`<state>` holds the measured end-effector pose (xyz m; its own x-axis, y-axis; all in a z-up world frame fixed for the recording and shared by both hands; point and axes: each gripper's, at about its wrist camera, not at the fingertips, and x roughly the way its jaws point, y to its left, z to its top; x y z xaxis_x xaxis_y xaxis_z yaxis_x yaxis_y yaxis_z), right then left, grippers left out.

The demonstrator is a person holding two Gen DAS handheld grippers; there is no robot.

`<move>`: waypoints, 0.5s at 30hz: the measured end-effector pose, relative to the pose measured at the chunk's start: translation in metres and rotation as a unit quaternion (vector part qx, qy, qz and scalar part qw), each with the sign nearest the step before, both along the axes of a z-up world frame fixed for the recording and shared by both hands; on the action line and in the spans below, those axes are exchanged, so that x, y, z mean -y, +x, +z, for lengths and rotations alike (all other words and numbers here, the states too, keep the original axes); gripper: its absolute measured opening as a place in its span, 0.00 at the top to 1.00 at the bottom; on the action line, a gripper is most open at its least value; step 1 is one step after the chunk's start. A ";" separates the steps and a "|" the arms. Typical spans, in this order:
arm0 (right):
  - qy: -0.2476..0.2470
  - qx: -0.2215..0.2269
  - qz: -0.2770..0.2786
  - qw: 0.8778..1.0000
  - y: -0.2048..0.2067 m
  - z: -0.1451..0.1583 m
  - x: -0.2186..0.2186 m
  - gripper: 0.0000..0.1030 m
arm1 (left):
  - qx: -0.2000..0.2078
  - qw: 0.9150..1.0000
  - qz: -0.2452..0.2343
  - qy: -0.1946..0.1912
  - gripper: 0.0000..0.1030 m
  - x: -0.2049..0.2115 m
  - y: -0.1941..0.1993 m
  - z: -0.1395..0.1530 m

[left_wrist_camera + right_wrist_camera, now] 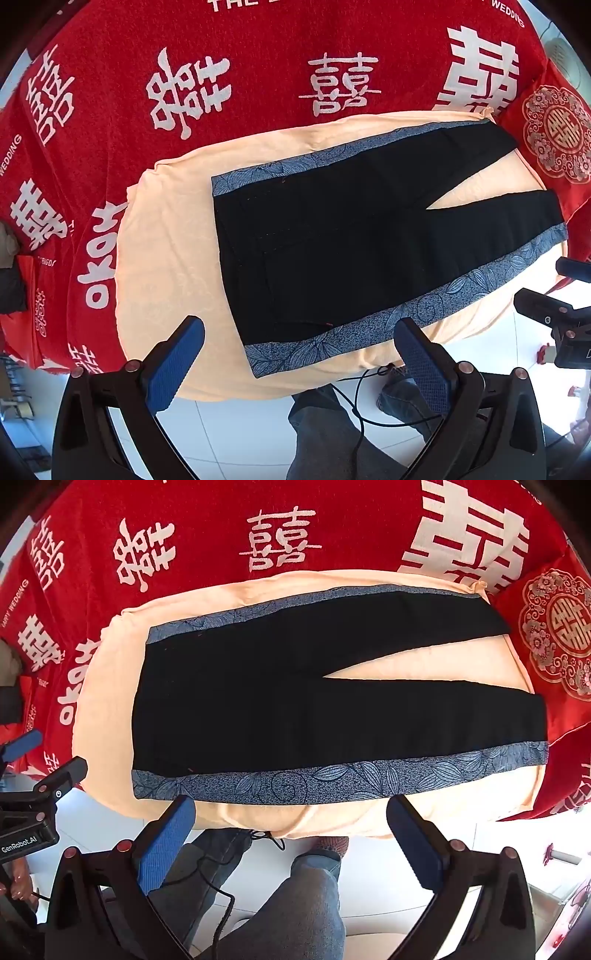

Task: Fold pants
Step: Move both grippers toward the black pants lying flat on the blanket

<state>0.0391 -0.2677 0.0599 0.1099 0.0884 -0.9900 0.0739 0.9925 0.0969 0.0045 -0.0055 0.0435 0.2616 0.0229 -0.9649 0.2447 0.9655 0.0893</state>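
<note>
**Both grippers spread and empty above the near edge**

While both pairs of blue-padded fingers stand wide apart, neither holds or touches anything. The left gripper (299,354) hovers over the near edge of the peach cloth (166,236), its fingers framing the waist-end corner of the pants (354,229). The right gripper (291,834) hangs just off that same near edge, its pads (166,845) on either side of the patterned blue side stripe (332,779).

The pants — black, with a leaf-printed blue band down each outer seam — lie flat and unfolded on the peach cloth, waist toward the left edge, legs parted in a narrow V toward the right edge. Beneath the peach cloth spreads a red blanket (258,44) printed with large white characters; a red cushion (554,638) with a round ornament sits at the right edge, just beside the leg cuffs. Below the near edge show the person's jeans (295,904), a thin black cable (221,897) and white floor tiles (240,435).
</note>
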 end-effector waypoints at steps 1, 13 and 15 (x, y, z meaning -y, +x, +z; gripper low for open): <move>0.001 0.001 0.001 1.000 0.000 0.000 0.002 0.00 | 0.000 1.000 0.003 0.001 0.00 0.000 -0.001 0.000; 0.022 0.009 0.036 0.999 -0.008 0.000 0.032 0.00 | 0.000 0.998 0.059 0.011 0.00 0.018 -0.030 -0.001; 0.022 0.011 0.045 0.999 -0.013 0.001 0.037 0.00 | -0.004 0.997 0.071 0.015 0.00 0.024 -0.043 -0.002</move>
<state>0.0266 -0.3047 0.0607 0.1218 0.1425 -0.9823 -0.0175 0.9898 0.1414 -0.0383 -0.0293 0.0417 0.2463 0.0888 -0.9651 0.1074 0.9872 0.1182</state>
